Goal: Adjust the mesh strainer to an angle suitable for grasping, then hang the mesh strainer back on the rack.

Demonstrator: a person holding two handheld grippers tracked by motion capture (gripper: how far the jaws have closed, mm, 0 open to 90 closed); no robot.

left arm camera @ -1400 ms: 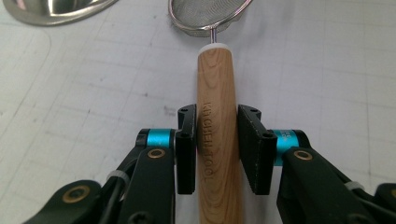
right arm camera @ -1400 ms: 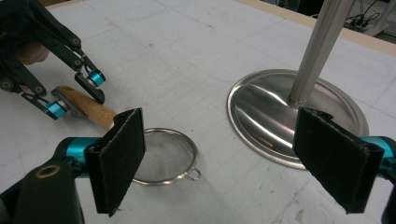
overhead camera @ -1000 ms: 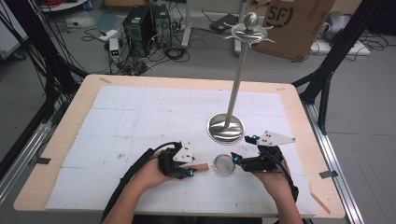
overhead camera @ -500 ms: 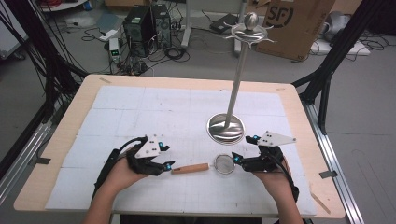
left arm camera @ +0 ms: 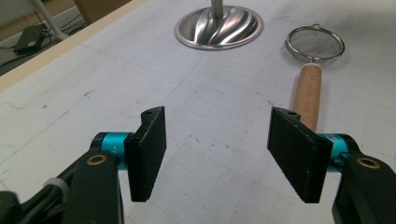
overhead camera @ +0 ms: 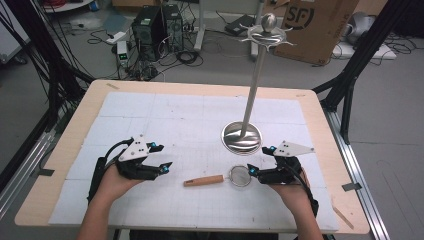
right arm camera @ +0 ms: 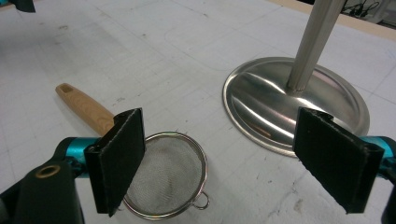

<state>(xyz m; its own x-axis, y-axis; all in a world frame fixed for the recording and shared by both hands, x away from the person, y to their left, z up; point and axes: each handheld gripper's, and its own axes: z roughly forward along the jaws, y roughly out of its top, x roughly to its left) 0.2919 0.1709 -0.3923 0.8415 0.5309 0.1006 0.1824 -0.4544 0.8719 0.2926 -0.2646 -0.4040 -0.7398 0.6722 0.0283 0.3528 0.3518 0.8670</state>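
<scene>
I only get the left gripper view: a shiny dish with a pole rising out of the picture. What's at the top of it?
Observer: The high view shows the pole ending in a metal ball above a ring of curved hooks, with nothing hanging on them.
Operator: Is anything else near the little sieve?
Observer: Yes, the right tongs stand open at the sieve, at the end away from its wooden handle.
Operator: Touching it?
Observer: In the right gripper view one pad overlaps the mesh rim, but I cannot tell if they touch.
</scene>
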